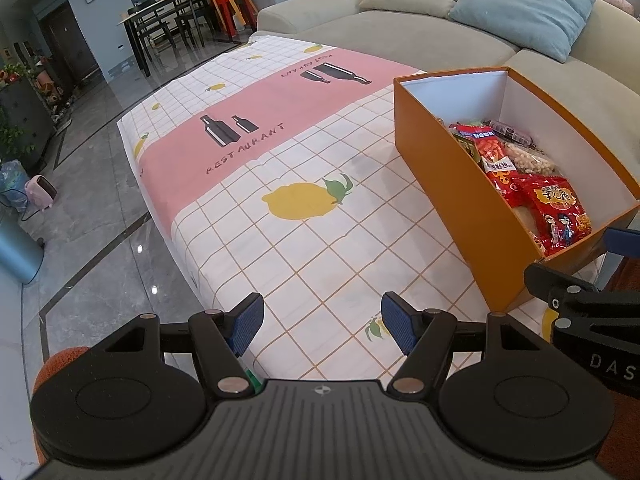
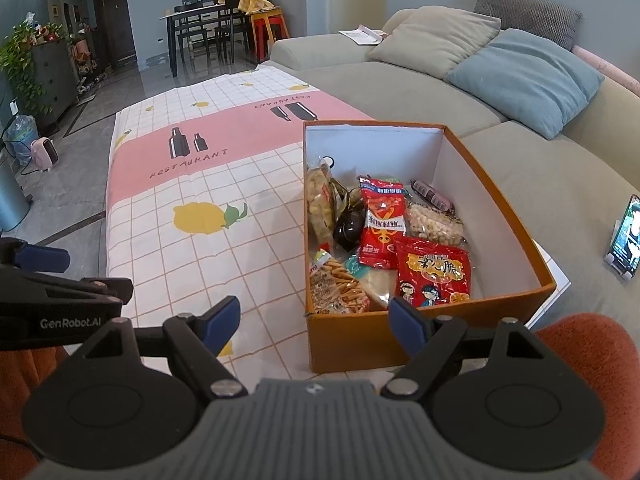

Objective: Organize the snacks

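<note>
We hold both grippers low over the near end of the table, and the orange box (image 2: 420,332) serves as our landmark. The left gripper (image 1: 322,326) hangs to the left of the box with its blue-padded fingers spread wide and nothing between them. The right gripper (image 2: 316,320) sits just in front of the box's near wall, its fingers likewise wide apart and empty; one blue pad overlaps the near rim in the right wrist view.

Inside the box lie the snacks: a red packet with two cartoon children and yellow Chinese characters (image 2: 434,272) at the near end, a red packet with a white label band (image 2: 382,224) behind it, a clear bag of pale round pieces (image 2: 434,222) to its right, and a bag of thin sticks (image 2: 336,286) in the near left corner.

Left of the box, the tablecloth (image 2: 168,208) reads "RESTAURANT" under drawn bottles on a pink band. The neighbouring gripper's body carries "GenRobot.AI". Right of the box, a phone (image 2: 626,236) stands on the sofa (image 2: 540,168).
</note>
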Tool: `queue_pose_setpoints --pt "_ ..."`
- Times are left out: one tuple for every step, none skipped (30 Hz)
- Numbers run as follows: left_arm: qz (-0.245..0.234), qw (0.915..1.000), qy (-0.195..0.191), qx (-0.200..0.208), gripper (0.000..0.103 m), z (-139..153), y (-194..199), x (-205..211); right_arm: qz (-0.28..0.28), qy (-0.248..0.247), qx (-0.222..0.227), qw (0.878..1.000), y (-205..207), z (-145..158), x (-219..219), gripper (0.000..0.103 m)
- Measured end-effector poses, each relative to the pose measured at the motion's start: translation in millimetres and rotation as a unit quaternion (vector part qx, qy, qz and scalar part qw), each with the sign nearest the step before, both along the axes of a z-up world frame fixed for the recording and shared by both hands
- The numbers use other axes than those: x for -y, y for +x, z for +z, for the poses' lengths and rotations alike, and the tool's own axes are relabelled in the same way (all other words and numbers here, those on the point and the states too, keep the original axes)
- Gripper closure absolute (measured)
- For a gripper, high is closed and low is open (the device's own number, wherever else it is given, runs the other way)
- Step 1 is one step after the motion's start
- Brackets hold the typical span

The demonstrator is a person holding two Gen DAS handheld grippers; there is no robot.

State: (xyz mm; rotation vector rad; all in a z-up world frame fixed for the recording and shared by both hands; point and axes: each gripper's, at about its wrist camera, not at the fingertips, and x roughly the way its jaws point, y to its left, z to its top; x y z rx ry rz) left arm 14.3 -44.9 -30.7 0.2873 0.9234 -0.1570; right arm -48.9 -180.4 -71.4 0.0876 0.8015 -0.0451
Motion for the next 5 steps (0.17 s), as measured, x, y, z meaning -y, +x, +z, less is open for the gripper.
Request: queue_pose_setpoints --pt "0.0 1.0 0.0 0.001 0.023 0.1 -0.4 0.0 0.0 0.0 -0.001 1.0 -0.1 -0.5 -0.5 0.023" --pt "0.0 1.0 0.001 0.003 0.023 0.3 -0.8 -0.3 0.001 0.0 -0.001 1.0 -0.3 -0.8 -0.7 0.023" --pt "0.001 1.0 0.002 0.004 0.023 0.4 -0.9 -0.6 0.001 0.0 -0.002 1.0 -0.9 -1.0 -1.3 0.023" --pt "0.002 1.0 0.003 0.005 0.023 0.5 -0.8 -0.9 0.001 -0.001 -0.002 1.0 -1.0 -1.0 -1.4 0.023" --pt "0.003 1.0 0.003 0.004 0.023 0.5 -0.7 -1.0 0.001 -0.001 -0.001 1.0 -1.0 -0.8 -1.0 0.023"
